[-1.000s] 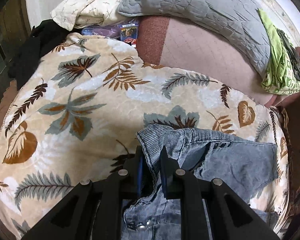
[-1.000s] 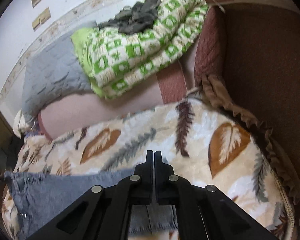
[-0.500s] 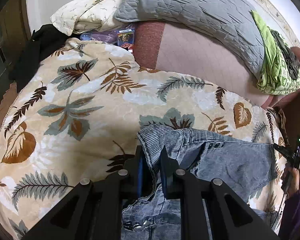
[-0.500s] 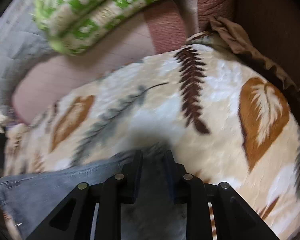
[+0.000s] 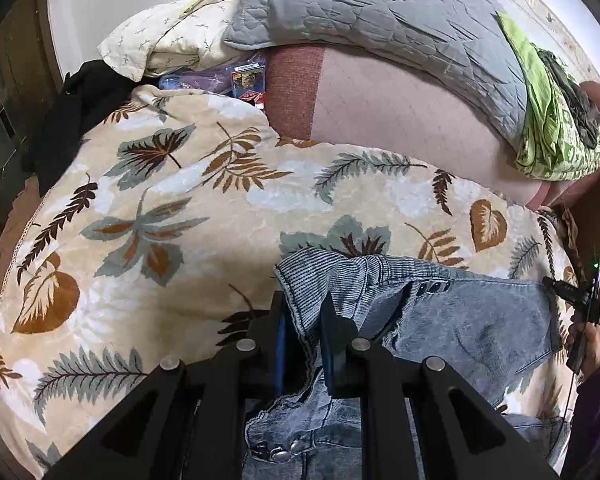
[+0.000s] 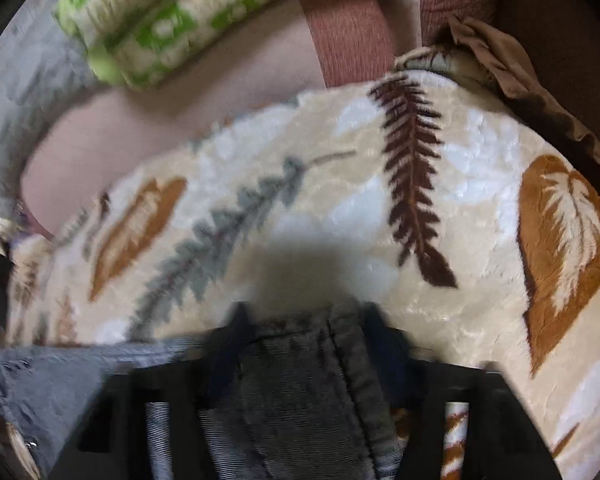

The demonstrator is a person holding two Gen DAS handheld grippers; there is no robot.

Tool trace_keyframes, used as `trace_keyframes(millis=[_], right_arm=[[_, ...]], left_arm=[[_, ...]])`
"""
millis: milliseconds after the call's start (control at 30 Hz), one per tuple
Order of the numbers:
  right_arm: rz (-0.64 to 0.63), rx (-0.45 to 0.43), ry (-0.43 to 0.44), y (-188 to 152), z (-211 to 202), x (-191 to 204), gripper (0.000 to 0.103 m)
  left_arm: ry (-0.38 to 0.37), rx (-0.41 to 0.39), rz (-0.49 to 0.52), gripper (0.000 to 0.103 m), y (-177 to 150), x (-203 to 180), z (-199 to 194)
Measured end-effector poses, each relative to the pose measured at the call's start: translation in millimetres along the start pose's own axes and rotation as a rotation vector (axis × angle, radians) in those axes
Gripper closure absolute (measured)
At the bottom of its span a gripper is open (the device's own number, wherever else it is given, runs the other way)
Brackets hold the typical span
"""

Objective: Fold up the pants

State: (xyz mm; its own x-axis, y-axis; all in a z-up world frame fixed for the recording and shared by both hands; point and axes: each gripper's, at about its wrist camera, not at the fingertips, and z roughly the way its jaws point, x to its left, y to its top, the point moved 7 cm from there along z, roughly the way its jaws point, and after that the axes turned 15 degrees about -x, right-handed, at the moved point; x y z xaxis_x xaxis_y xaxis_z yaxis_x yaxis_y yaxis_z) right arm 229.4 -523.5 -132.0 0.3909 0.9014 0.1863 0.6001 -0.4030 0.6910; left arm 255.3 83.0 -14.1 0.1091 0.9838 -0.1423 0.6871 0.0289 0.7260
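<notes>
On a leaf-print blanket [image 5: 228, 208], the left gripper [image 5: 303, 320] is pinching the pants [image 5: 480, 320] at the waistband, anchoring them, while the right gripper [image 6: 306, 328], its jaws just opening, is straddling a denim edge.

Left tool [image 5: 302, 322] clamped on cloth; right tool [image 6: 306, 320] jaws just opening, cloth between.

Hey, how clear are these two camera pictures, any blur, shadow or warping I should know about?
Left wrist view: sharp and evenly lit, with the jeans and leaf blanket crisp; fisheye bends the bed's edges and darkens the corners. Right wrist view: smeared by blur, worst on the green quilt; a dark shadow falls on the blanket just ahead of the right tongs, whose outlines look soft.
</notes>
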Motion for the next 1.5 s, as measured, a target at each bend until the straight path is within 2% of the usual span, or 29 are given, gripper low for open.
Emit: trace_keyframes(millis=[33, 67, 133, 300, 400, 600, 667, 800, 933, 1000, 1100, 1200, 1267, 1300, 1333, 1367, 1500], right_arm=[[0.021, -0.013, 0.024, 2, -6, 0, 0.081], [0.038, -0.042, 0.042, 6, -16, -1, 0.085], [0.050, -0.094, 0.068, 12, -40, -3, 0.089], [0.062, -0.195, 0.165, 18, -117, 2, 0.089], [0.031, -0.258, 0.197, 8, -177, 4, 0.089], [0.039, -0.357, 0.236, -45, -297, -20, 0.089], [0.038, -0.368, 0.230, -79, -334, -36, 0.089], [0.042, -0.313, 0.209, -151, -364, -65, 0.089], [0.063, -0.076, 0.257, -254, -350, -89, 0.088], [0.089, 0.026, 0.280, -292, -344, -97, 0.087], [0.167, 0.055, 0.297, -309, -344, -112, 0.084], [0.209, -0.017, 0.314, -289, -354, -118, 0.083], [0.205, -0.057, 0.318, -276, -360, -116, 0.075], [0.203, -0.086, 0.317, -266, -363, -114, 0.062], [0.203, -0.116, 0.310, -256, -364, -113, 0.041], [0.206, -0.138, 0.298, -247, -364, -111, 0.027], [0.281, -0.170, 0.306, -217, -347, -106, 0.026]], left_arm=[[-0.004, 0.002, -0.005, 0.088, 0, 1, -2], [-0.006, 0.002, -0.008, 0.088, -1, 1, -4], [-0.011, 0.000, -0.016, 0.088, -1, 2, -11], [-0.042, -0.021, -0.044, 0.088, -6, 3, -43], [-0.058, -0.044, -0.043, 0.088, -18, 4, -74], [-0.074, -0.080, -0.070, 0.088, -69, 24, -144], [-0.081, -0.083, -0.085, 0.088, -95, 36, -166], [-0.041, -0.045, -0.065, 0.088, -156, 61, -183], [0.039, 0.096, -0.090, 0.088, -231, 101, -174], [0.081, 0.128, -0.094, 0.088, -250, 115, -174], [0.100, 0.132, -0.101, 0.088, -259, 126, -184], [0.086, 0.094, -0.071, 0.088, -245, 113, -195], [0.054, 0.055, -0.043, 0.088, -232, 93, -199], [0.039, 0.042, -0.029, 0.088, -227, 82, -199], [0.015, 0.026, -0.005, 0.088, -221, 65, -197], [0.003, 0.018, 0.014, 0.088, -218, 52, -195], [-0.059, -0.004, 0.103, 0.087, -212, -6, -173]])
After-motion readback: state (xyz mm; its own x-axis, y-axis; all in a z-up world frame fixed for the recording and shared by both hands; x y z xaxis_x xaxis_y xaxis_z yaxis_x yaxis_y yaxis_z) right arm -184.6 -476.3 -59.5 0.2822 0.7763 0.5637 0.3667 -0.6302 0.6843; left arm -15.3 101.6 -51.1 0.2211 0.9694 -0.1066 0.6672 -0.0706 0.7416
